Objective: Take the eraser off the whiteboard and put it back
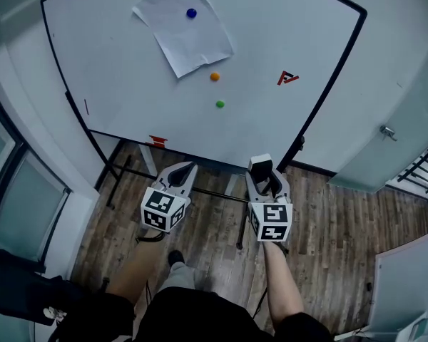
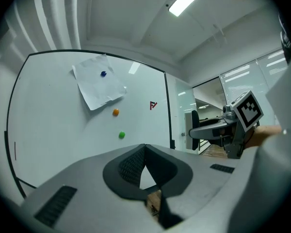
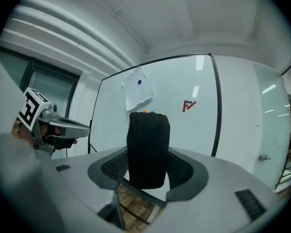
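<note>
The whiteboard stands ahead of me, also seen in the left gripper view and the right gripper view. My right gripper is shut on the eraser, held upright a short way off the board's lower edge. Its black felt face looks toward the right gripper's camera. In the left gripper view the eraser shows at the tip of the right gripper. My left gripper hovers beside it, shut, with nothing between its pads.
A sheet of paper hangs under a blue magnet. Orange and green magnets and a red logo are on the board. A red clip sits at its bottom edge. The stand's bars cross the wooden floor.
</note>
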`<action>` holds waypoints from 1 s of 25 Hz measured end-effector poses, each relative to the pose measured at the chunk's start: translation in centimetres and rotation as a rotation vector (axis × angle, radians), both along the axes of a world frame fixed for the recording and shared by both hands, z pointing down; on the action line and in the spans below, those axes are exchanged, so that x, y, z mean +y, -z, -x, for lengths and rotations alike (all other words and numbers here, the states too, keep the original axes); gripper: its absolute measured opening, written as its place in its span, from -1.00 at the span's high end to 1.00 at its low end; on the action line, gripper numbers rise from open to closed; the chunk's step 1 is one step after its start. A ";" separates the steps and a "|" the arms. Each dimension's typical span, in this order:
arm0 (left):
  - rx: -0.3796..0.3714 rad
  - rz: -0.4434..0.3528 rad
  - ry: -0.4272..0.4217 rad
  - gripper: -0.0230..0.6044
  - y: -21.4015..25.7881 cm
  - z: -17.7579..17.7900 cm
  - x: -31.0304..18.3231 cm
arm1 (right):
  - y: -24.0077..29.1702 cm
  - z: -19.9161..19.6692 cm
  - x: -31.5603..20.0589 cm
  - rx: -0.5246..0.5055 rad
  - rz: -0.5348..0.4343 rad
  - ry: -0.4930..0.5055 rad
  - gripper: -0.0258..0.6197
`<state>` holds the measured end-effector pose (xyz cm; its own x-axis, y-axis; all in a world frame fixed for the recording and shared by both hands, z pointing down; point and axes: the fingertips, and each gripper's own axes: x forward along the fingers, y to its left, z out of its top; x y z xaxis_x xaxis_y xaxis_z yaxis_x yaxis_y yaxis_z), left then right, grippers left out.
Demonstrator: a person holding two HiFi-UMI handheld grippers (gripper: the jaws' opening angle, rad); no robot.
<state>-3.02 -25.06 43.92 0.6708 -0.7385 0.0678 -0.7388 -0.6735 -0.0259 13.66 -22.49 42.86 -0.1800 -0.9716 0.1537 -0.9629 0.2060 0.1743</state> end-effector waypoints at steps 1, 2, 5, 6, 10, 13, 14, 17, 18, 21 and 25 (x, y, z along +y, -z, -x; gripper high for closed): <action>0.000 -0.006 -0.009 0.86 0.4 0.0 -1.1 | 0.6 0.3 -1.1 0.001 -0.012 -0.007 0.18; 0.001 -0.012 -0.019 0.86 0.7 0.1 -2.3 | 1.3 0.5 -2.2 0.000 -0.023 -0.015 0.18; 0.003 -0.030 -0.055 0.86 2.0 -0.1 -5.5 | 2.9 0.7 -5.2 0.003 -0.051 -0.049 0.18; 0.002 -0.038 -0.067 0.86 2.5 -0.1 -6.5 | 3.4 0.8 -6.1 0.005 -0.059 -0.060 0.18; 0.014 -0.054 -0.114 0.86 3.9 -0.2 -10.0 | 4.8 1.1 -9.1 0.003 -0.081 -0.098 0.18; 0.037 -0.055 -0.147 0.86 4.7 -0.3 -12.0 | 5.1 0.9 -11.0 0.008 -0.087 -0.136 0.18; 0.035 -0.058 -0.156 0.86 4.9 -0.3 -12.6 | 5.3 0.9 -11.6 0.003 -0.090 -0.147 0.18; 0.025 -0.068 -0.179 0.86 5.3 -0.5 -14.2 | 5.6 0.9 -13.2 -0.001 -0.094 -0.178 0.18; 0.025 -0.069 -0.183 0.86 5.4 -0.6 -14.6 | 5.6 0.8 -13.7 0.001 -0.092 -0.186 0.18; 0.027 -0.068 -0.191 0.86 5.4 -1.2 -15.5 | 5.6 0.5 -15.0 0.008 -0.087 -0.204 0.18; 0.017 -0.068 -0.188 0.86 5.1 -1.9 -16.5 | 5.5 -0.1 -16.7 0.019 -0.076 -0.208 0.18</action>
